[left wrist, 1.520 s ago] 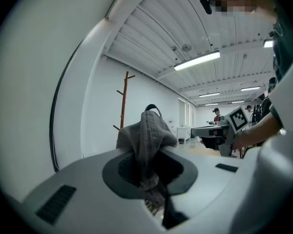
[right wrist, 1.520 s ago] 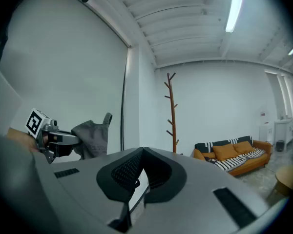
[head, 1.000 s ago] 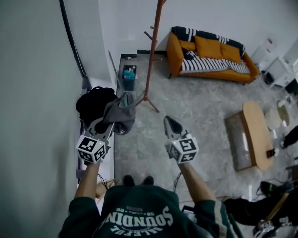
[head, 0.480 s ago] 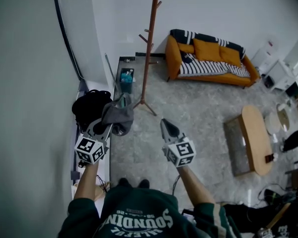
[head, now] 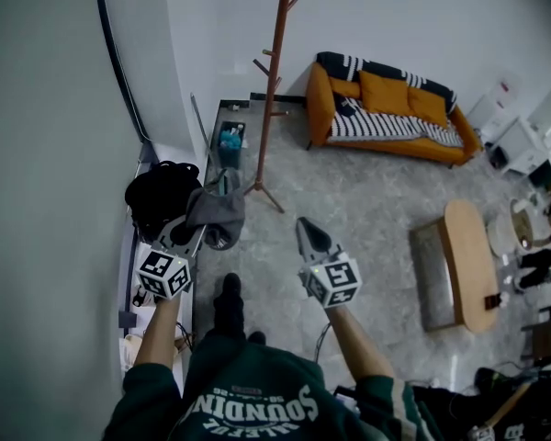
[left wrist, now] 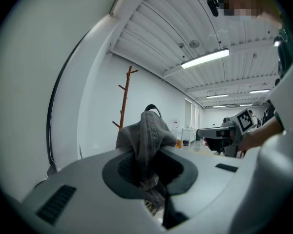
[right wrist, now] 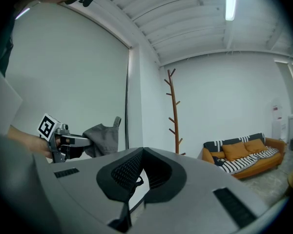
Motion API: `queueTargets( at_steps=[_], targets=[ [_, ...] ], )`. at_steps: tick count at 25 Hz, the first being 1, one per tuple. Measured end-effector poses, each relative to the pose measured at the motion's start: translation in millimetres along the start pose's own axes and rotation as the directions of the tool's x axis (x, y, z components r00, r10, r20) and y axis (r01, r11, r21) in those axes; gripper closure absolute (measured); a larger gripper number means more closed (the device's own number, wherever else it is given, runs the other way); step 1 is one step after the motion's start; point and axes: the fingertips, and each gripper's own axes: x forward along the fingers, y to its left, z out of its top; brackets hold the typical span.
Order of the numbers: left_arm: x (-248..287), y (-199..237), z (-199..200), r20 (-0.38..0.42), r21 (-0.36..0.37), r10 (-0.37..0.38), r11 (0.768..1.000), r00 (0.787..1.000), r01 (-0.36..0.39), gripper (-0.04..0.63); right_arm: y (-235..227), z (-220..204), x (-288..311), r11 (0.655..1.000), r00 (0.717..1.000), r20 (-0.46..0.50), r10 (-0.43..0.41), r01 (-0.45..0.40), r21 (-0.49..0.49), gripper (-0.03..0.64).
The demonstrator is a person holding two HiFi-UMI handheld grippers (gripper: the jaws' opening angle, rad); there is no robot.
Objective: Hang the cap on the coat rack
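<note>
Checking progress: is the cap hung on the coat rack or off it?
Off it. The grey cap is pinched by the left gripper; the coat rack stands apart, pegs bare.

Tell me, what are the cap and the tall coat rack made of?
The cap looks like soft grey cloth, matte: it creases and sags. The coat rack looks like reddish-brown wood, smooth, with branch-like pegs; painted metal can't be ruled out.
</note>
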Motion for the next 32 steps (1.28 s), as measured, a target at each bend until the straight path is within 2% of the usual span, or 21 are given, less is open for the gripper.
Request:
queueTargets(
  at_steps=[6, 9, 14, 22, 32],
  targets=[
    [24.5, 16.1, 1.5, 0.004, 0.004, -0.002, 1.0, 1.0, 0.002, 0.558, -18.3, -0.7, 22.6, 1.0, 1.0, 0.002, -0.007, 0.007, -0.002, 0.618],
    [40.3, 32.5, 1.3, -0.014, 0.01, 0.009, 1.0, 1.0, -0.009, 0.558, -26.5, -1.1, 43.3, 1.0, 1.0, -0.006, -0.002, 0.002, -0.001, 0.618],
    [77.5, 64.8, 5.0, 0.003, -0.01, 0.004, 1.0, 1.0, -0.004, 0.558, -45.6, 1.7, 87.5, 1.0, 1.0, 0.0, 0.003, -0.003, -0.011, 0.618],
    [146.0, 142.6, 24.4, -0.015, -0.019, -0.015, 1.0, 1.0, 0.015, 0.558, -76.4, 25.6, 197.1, 1.0, 1.0, -0.008, -0.006, 0.006, -0.021, 0.618],
    [227.0, 243.3, 56.4, -0.016, 0.021, -0.061, 0.998, 0.998, 0.061, 0.558, -111.3, 59.1, 321.2, 0.998, 0.998, 0.01, -0.054, 0.054, -0.014, 0.618]
  ],
)
